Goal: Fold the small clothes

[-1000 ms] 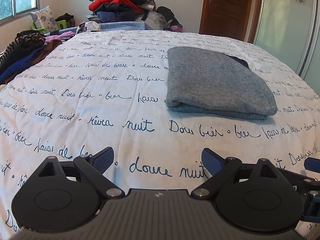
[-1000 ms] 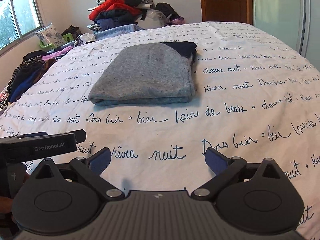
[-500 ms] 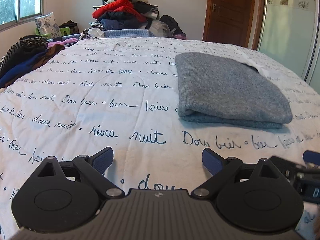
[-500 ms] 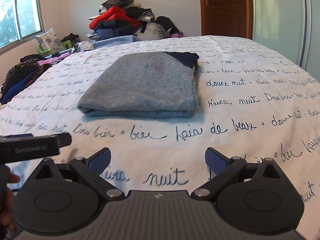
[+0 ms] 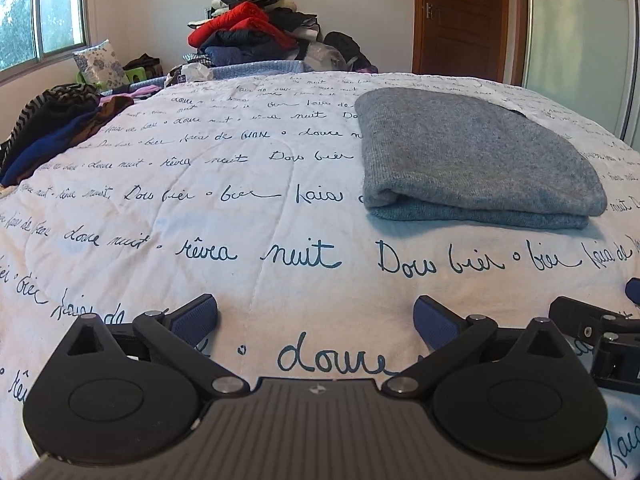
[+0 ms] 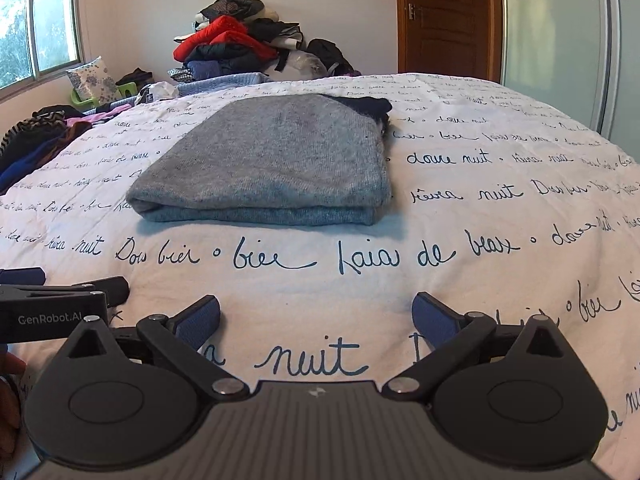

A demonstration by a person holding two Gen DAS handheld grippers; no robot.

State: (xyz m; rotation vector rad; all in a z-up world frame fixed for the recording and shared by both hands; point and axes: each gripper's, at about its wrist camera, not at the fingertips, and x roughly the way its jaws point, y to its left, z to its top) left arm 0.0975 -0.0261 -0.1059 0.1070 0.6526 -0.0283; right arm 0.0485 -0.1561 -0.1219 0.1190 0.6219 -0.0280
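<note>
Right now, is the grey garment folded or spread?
Folded: the grey garment lies doubled on the bed, two layers showing at its near edge.

A wide bed covered by a white quilted bedspread (image 5: 248,200) printed with dark blue cursive French words carries a folded grey knitted garment (image 6: 276,160) with a dark navy part at its far end. Dark striped, blue and brown clothes (image 5: 52,128) lie along its left edge.
</note>
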